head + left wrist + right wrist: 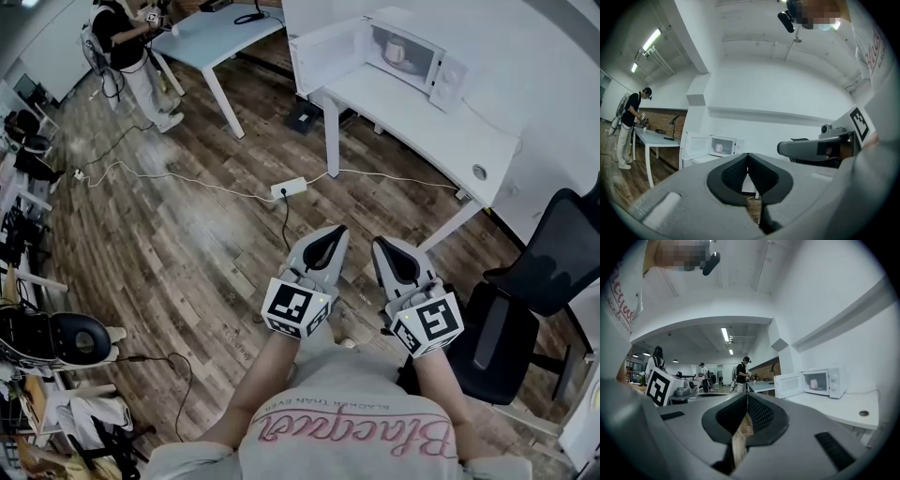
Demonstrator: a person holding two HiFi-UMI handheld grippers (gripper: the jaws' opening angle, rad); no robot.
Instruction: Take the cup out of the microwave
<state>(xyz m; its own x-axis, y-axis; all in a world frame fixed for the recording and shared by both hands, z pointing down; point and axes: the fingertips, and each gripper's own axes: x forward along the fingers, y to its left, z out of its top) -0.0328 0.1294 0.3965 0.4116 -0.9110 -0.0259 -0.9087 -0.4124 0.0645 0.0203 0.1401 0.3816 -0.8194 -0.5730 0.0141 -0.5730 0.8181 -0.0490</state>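
Note:
A white microwave stands on a white desk far ahead, its door swung open to the left. A pale pink cup sits inside it; the cup also shows small in the left gripper view, and the cup in the right gripper view. My left gripper and right gripper are held side by side over the wooden floor, well short of the desk. Both point level toward the microwave, with jaws together and nothing between them.
A black office chair stands close at the right. A power strip and cables lie on the floor ahead. A second table stands at the back left with a person beside it. Clutter lines the left edge.

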